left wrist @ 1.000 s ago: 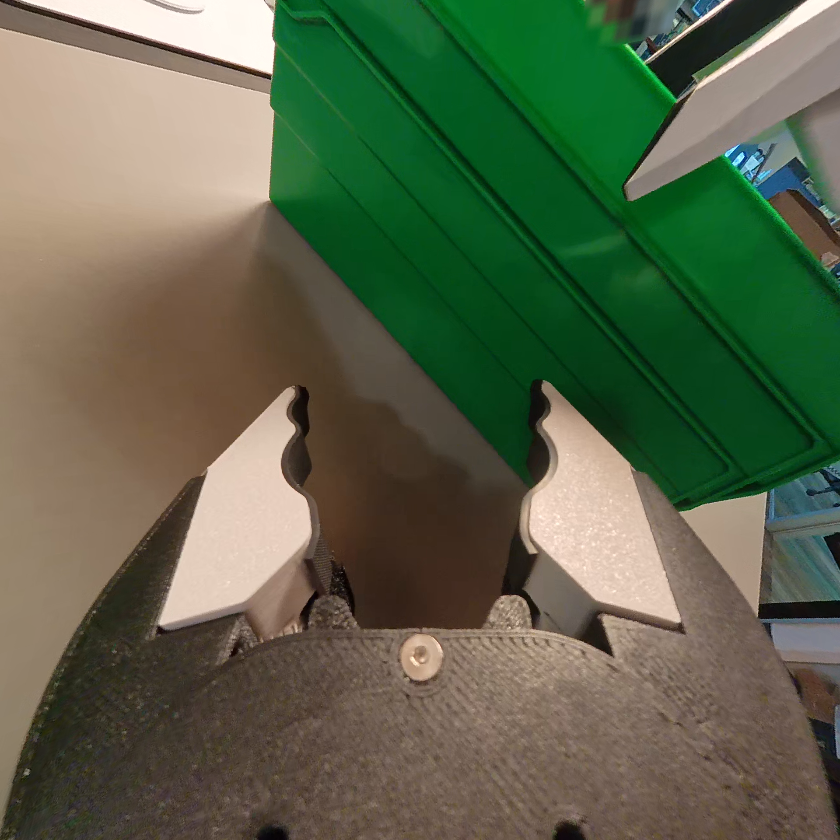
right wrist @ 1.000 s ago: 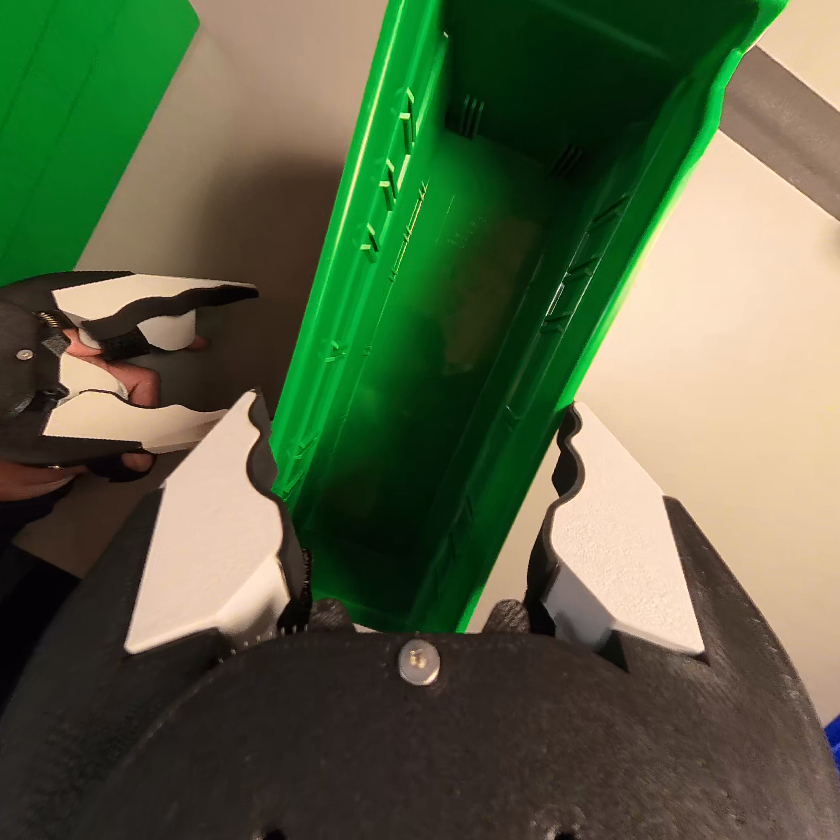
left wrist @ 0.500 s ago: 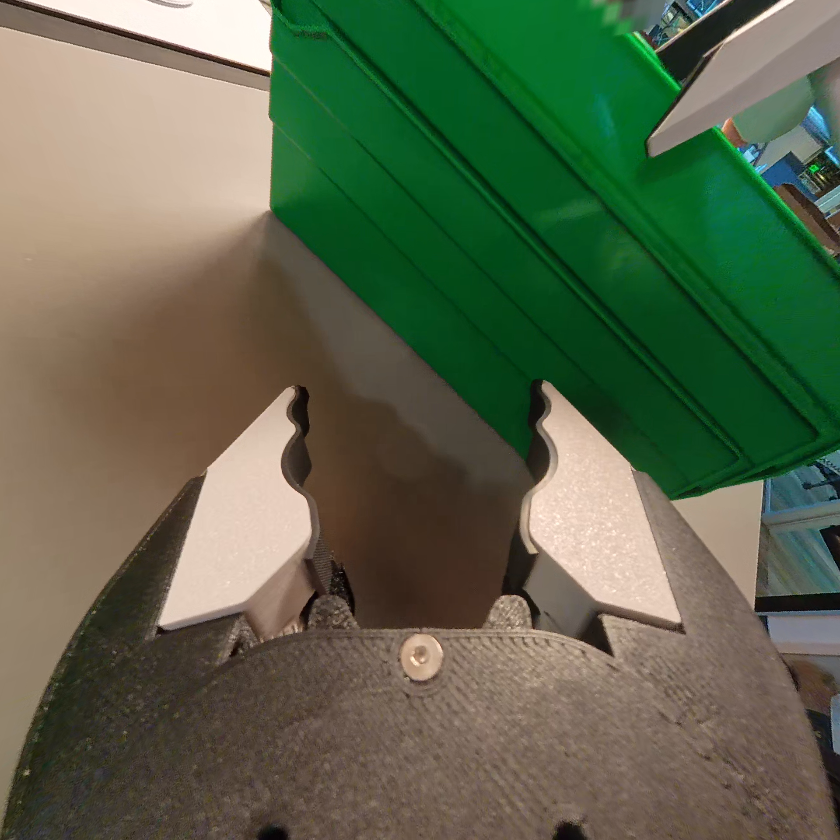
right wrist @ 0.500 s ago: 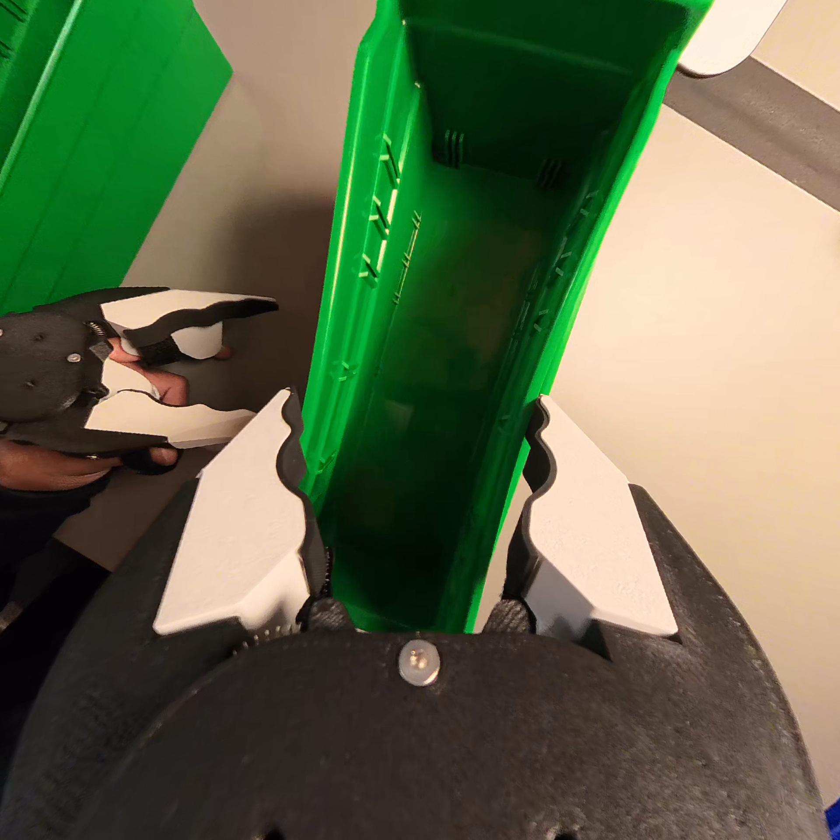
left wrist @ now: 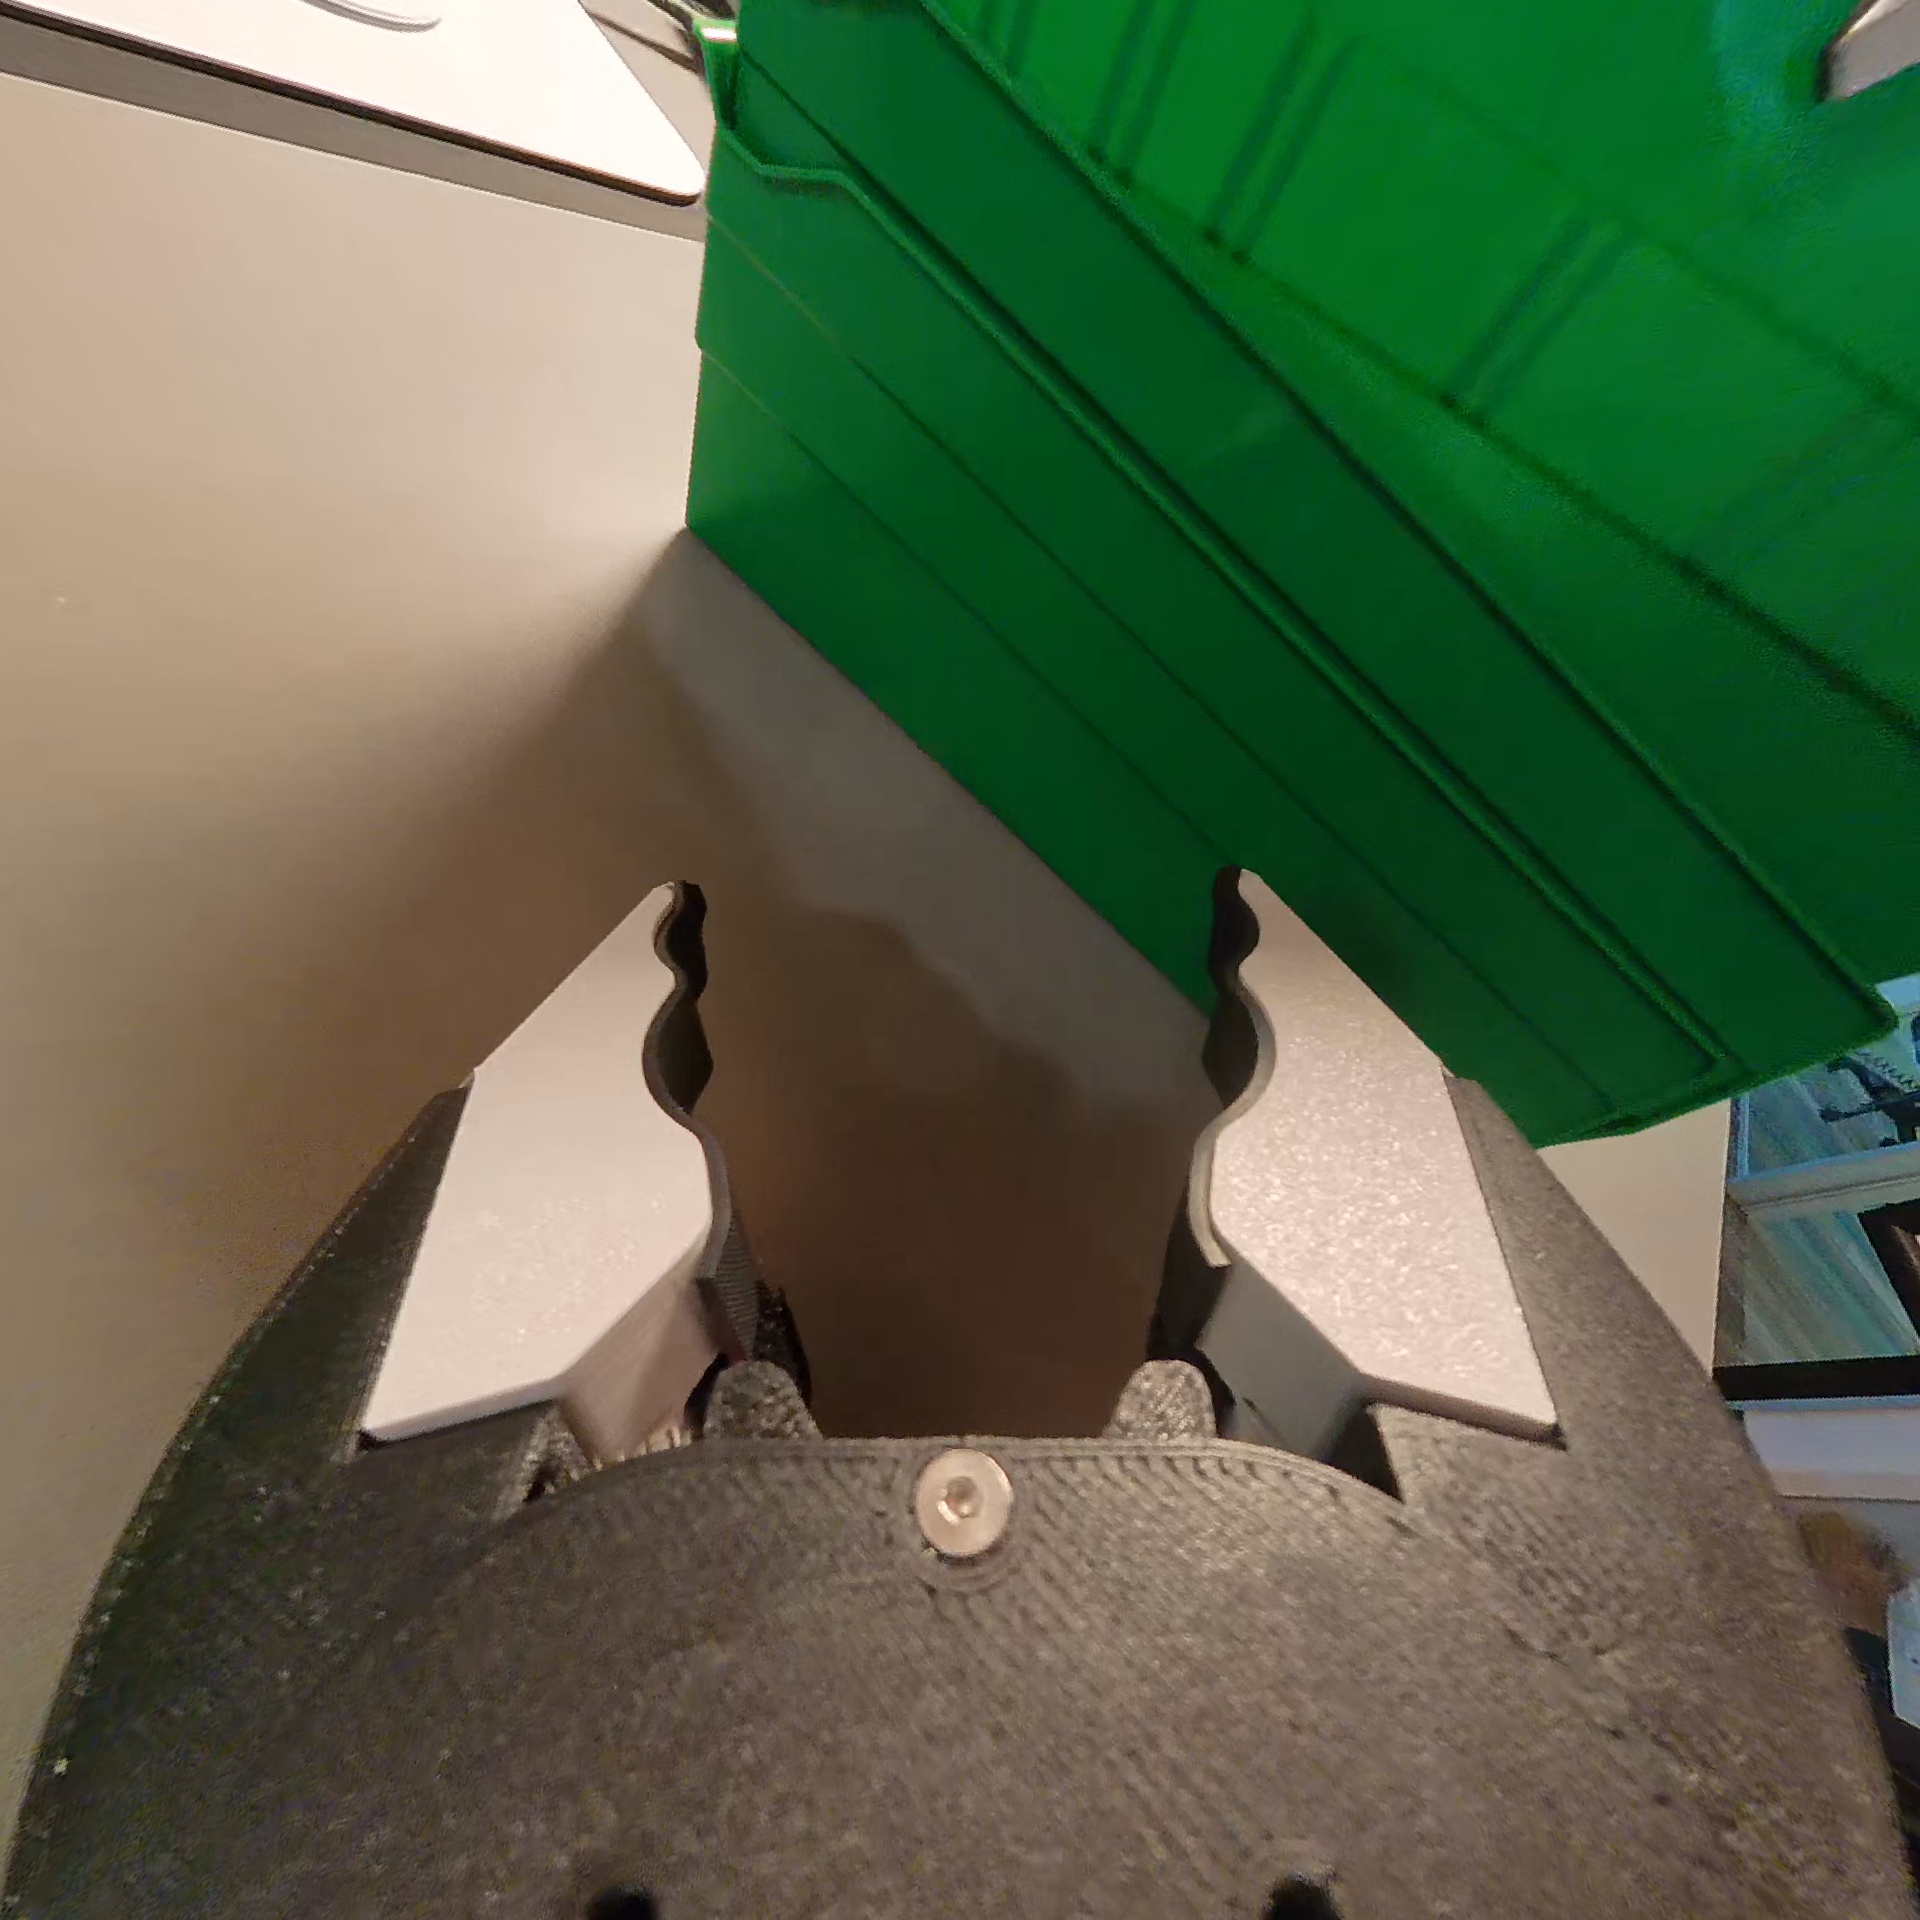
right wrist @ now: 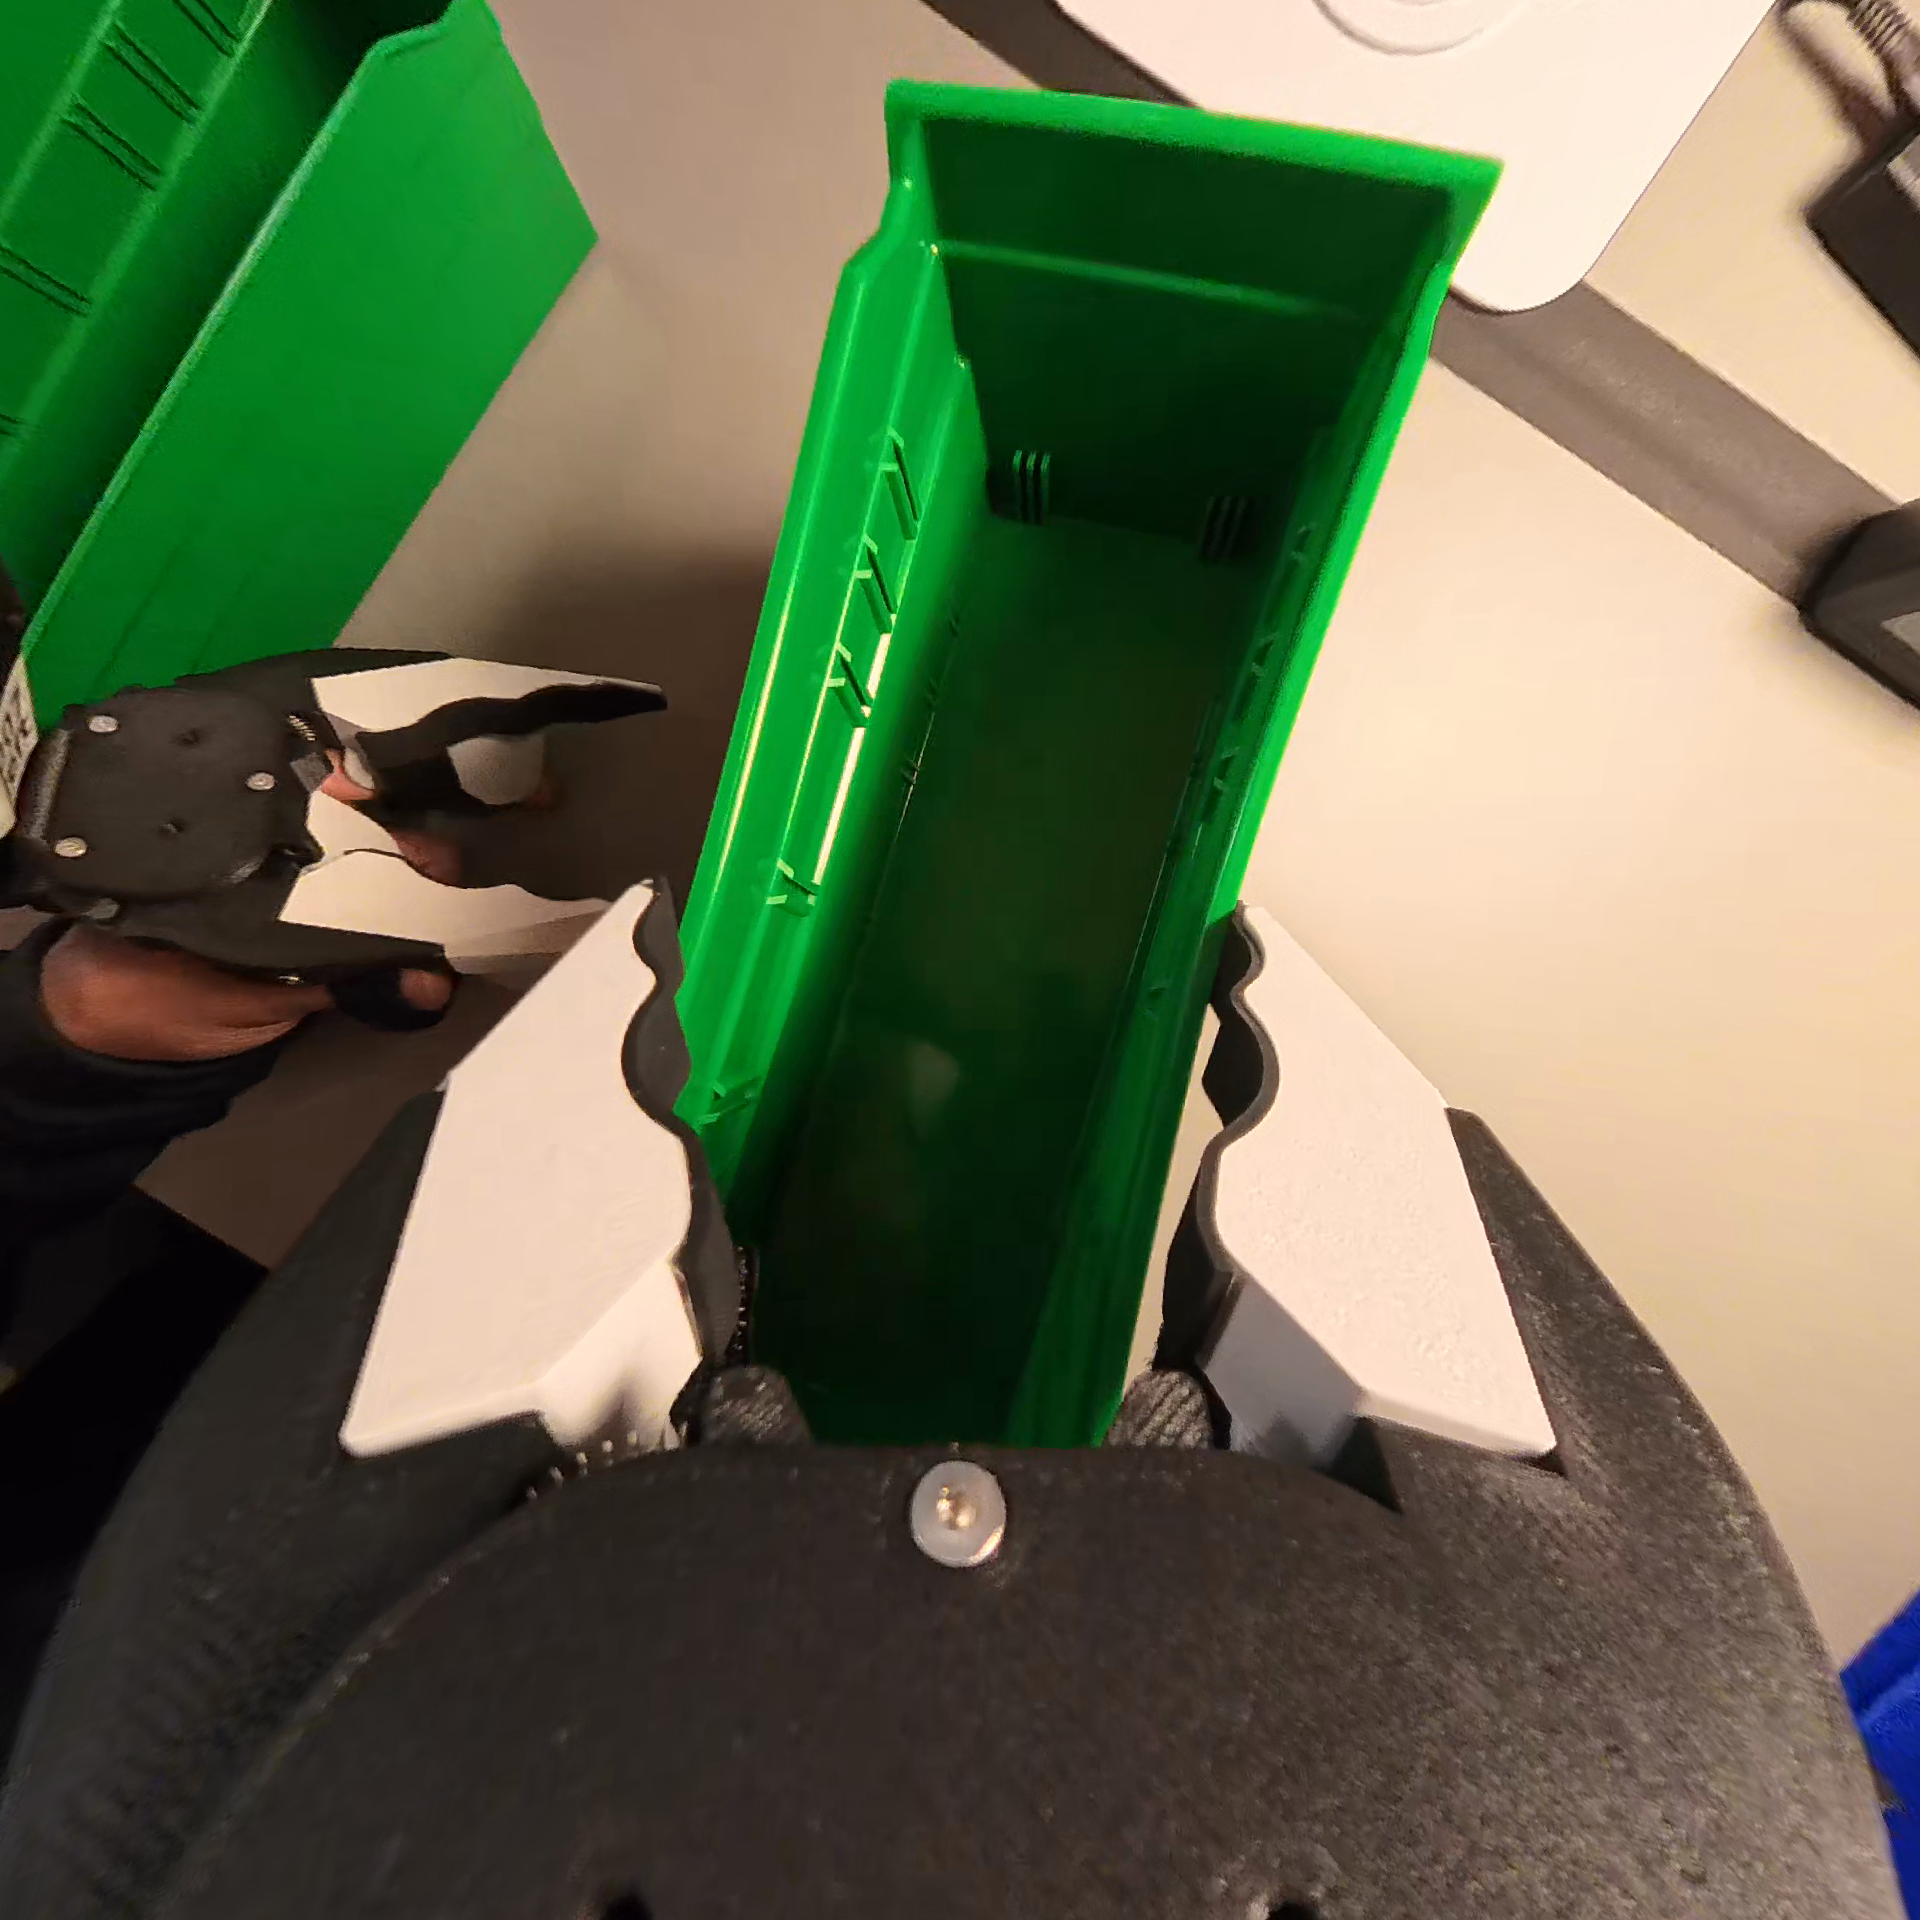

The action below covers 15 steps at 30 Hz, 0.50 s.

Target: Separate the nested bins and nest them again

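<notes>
Right tool [right wrist: 940, 997] clamps long narrow green bin [right wrist: 1049, 779], open-topped, ribbed inside; left tool [left wrist: 956, 966] wide, bare.

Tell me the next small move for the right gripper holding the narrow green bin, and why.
Probably carry the narrow green bin, clamped in the right gripper, left toward the green bin stack to nest it; the left gripper is open beside that stack.
</notes>
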{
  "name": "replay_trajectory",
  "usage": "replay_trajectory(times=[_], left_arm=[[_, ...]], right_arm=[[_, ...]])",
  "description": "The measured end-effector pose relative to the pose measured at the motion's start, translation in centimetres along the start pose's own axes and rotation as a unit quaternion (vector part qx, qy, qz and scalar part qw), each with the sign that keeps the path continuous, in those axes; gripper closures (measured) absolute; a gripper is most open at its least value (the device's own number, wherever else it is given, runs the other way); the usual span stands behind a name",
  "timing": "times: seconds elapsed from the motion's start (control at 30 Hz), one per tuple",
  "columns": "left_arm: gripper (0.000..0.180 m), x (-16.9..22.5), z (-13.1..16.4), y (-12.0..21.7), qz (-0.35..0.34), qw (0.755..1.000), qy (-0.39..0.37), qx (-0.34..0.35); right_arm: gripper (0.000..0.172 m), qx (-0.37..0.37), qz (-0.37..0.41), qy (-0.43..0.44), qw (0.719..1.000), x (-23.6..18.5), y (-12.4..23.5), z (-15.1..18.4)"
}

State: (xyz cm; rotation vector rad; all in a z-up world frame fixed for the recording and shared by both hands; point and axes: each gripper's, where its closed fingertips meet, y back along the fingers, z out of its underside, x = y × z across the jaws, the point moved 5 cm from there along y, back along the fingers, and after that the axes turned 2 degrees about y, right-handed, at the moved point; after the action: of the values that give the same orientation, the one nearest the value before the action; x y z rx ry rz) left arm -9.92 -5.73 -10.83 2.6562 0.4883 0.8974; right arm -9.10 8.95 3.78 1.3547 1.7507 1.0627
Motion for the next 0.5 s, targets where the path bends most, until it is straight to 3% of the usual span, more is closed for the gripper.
replay_trajectory(times=[0.03, 0.3, 0.5], left_arm=[[0.083, 0.0, 0.0, 0.0, 0.001, 1.0, 0.0, 0.0], [0.083, 0.1, -0.1, 0.1, 0.003, 1.0, 0.001, 0.002], [0.083, 0.2, -0.2, 0.2, 0.007, 1.0, 0.002, 0.003]], right_arm=[[0.068, 0.001, 0.006, 0.005, 1.0, 0.1, 0.3, 0.0], [0.067, 0.044, 0.009, 0.012, 0.999, 1.2, 5.0, -0.1], [0.066, 0.093, 0.014, -0.019, 0.995, 5.3, 9.9, 2.3]])
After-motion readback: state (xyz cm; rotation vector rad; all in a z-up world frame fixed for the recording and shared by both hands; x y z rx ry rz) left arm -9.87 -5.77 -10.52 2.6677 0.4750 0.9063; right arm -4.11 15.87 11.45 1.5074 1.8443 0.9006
